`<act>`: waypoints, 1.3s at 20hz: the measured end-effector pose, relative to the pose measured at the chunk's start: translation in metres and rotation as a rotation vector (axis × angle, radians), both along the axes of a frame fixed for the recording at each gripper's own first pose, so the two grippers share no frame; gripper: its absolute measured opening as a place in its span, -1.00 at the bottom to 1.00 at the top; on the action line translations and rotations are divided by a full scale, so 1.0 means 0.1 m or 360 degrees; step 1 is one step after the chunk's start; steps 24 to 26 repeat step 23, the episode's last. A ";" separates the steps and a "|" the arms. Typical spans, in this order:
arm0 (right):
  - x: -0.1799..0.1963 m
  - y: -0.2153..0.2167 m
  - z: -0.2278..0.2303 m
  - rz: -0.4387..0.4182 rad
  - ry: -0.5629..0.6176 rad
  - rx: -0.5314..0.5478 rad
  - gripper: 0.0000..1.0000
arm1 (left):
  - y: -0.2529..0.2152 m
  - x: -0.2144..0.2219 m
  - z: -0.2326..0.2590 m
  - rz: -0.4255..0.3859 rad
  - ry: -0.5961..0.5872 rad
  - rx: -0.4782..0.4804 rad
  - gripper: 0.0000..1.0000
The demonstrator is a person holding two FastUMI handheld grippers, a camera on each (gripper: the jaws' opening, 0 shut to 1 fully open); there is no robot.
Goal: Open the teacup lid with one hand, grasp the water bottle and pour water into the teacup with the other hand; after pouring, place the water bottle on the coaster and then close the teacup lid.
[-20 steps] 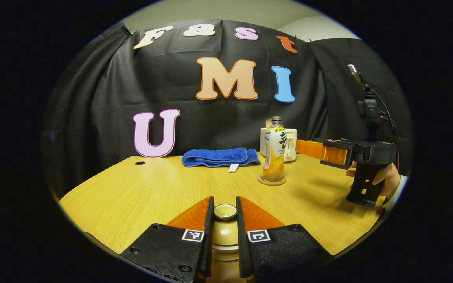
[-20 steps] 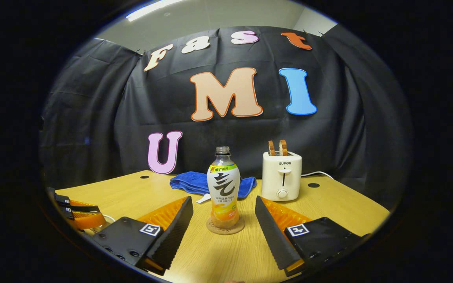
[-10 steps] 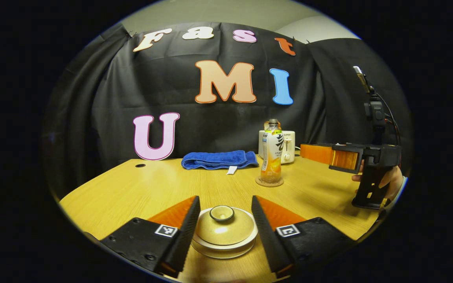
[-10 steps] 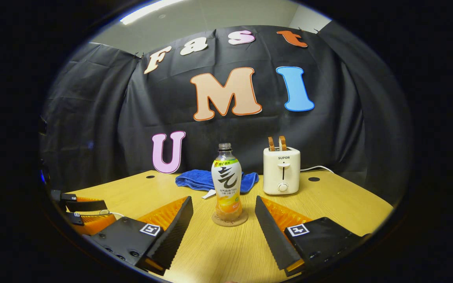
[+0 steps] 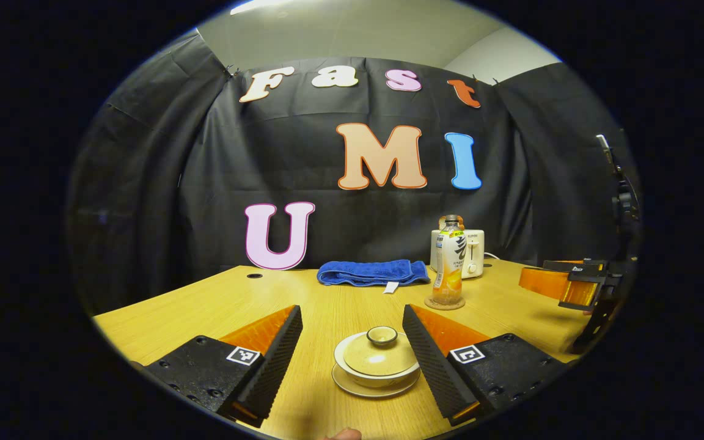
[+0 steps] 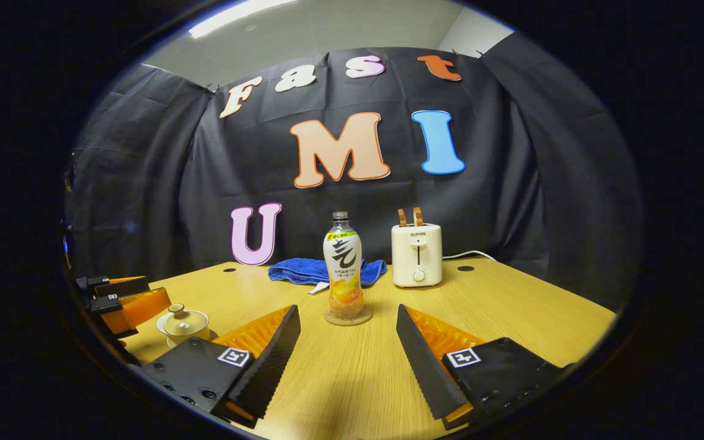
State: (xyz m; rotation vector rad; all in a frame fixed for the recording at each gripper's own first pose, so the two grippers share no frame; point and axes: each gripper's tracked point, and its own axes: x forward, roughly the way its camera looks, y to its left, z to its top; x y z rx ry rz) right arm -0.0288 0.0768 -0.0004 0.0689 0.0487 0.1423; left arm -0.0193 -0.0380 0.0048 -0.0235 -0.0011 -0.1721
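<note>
Now teacup (image 5: 376, 362) btwn open tongs (image 5: 352, 342).

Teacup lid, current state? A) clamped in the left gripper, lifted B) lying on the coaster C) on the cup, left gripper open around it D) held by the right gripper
C: the lid sits on the teacup, with the left gripper open and its fingers apart from it.

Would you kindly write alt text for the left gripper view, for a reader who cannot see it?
The left claw is open, its fingers either side of a lidded teacup on a saucer on a wooden table. Farther back, a water bottle stands on a coaster, before a white toaster and beside a folded blue towel; the right claw shows at right.
</note>
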 end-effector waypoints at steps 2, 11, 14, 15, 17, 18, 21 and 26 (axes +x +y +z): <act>-0.10 -0.04 -0.03 -0.0032 -0.0012 0.0025 0.92 | 0.00 -0.03 -0.05 0.0010 0.0019 -0.0014 0.93; -0.23 -0.02 -0.07 -0.0089 -0.0064 -0.0084 0.94 | 0.14 -0.01 -0.07 0.0156 0.0011 0.0027 0.93; -0.23 0.02 -0.06 -0.0093 -0.0075 -0.0102 0.96 | 0.15 -0.02 -0.06 0.0186 0.0009 0.0027 1.00; -0.23 0.02 -0.06 -0.0097 -0.0071 -0.0097 0.99 | 0.16 -0.03 -0.04 0.0192 -0.0004 0.0024 0.94; -0.24 0.01 -0.05 -0.0103 -0.0076 -0.0098 0.94 | 0.17 -0.03 -0.01 0.0200 -0.0036 0.0016 0.94; -0.24 -0.01 -0.05 -0.0110 -0.0076 -0.0099 0.94 | 0.16 -0.03 -0.01 0.0200 -0.0035 0.0019 0.92; -0.24 -0.02 -0.05 -0.0119 -0.0076 -0.0101 0.94 | 0.15 0.00 -0.06 0.0180 -0.0002 0.0029 0.93; -0.24 -0.01 -0.05 -0.0123 -0.0077 -0.0100 0.99 | 0.13 0.01 -0.07 0.0171 0.0011 0.0032 0.93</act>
